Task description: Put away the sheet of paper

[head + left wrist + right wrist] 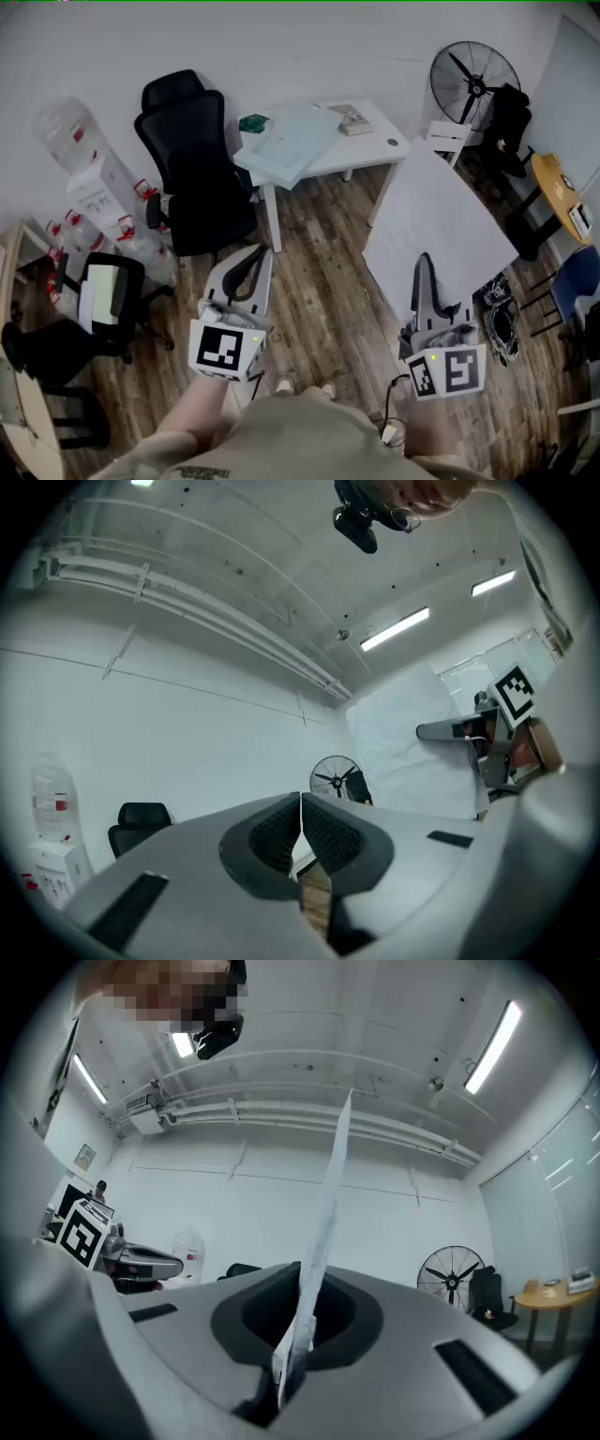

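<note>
A large white sheet of paper hangs in the air at the right of the head view, above the wooden floor. My right gripper is shut on its near edge. In the right gripper view the sheet of paper stands edge-on and rises from between the closed jaws. My left gripper floats at the left, apart from the sheet, with nothing in it. In the left gripper view its pads meet, so it is shut, and the sheet of paper shows at the right.
A white table with a pale folder and a book stands ahead. A black office chair is left of it. A floor fan, a round yellow table and water bottles line the walls.
</note>
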Demonstrator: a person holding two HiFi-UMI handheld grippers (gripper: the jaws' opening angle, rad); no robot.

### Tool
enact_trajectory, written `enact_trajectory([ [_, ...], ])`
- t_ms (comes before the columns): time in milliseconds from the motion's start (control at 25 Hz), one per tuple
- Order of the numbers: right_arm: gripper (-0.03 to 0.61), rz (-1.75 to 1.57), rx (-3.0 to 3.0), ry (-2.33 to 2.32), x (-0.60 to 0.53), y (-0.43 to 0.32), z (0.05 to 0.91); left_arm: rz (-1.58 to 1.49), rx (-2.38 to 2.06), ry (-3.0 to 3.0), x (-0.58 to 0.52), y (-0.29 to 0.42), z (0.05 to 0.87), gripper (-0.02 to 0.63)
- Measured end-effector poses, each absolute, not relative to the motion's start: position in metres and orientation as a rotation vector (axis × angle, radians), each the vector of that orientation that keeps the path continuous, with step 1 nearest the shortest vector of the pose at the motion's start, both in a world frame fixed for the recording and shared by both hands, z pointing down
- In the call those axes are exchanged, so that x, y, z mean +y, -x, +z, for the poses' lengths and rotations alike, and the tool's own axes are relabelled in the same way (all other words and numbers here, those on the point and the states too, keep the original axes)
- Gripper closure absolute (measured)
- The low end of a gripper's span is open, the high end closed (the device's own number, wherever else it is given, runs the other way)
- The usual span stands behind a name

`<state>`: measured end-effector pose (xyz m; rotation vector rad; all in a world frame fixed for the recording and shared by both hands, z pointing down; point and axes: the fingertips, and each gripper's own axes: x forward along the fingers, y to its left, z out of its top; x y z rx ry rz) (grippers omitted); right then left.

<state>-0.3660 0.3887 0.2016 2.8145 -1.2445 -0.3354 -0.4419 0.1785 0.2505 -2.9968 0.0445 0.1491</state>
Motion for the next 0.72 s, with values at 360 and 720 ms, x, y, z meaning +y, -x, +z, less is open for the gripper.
enact_trajectory([
  [360,0.557,-0.299,-1.254,-2.856,0.401,0.356,0.211,0.147,0.036,3.003,0.194,0.433,0.251,0.591],
  [720,0.557,-0.252,-1.296,-2.838,0.434,0.332,0.221,0.076,0.06,2.98,0.227,0.412,0.262,0.591],
])
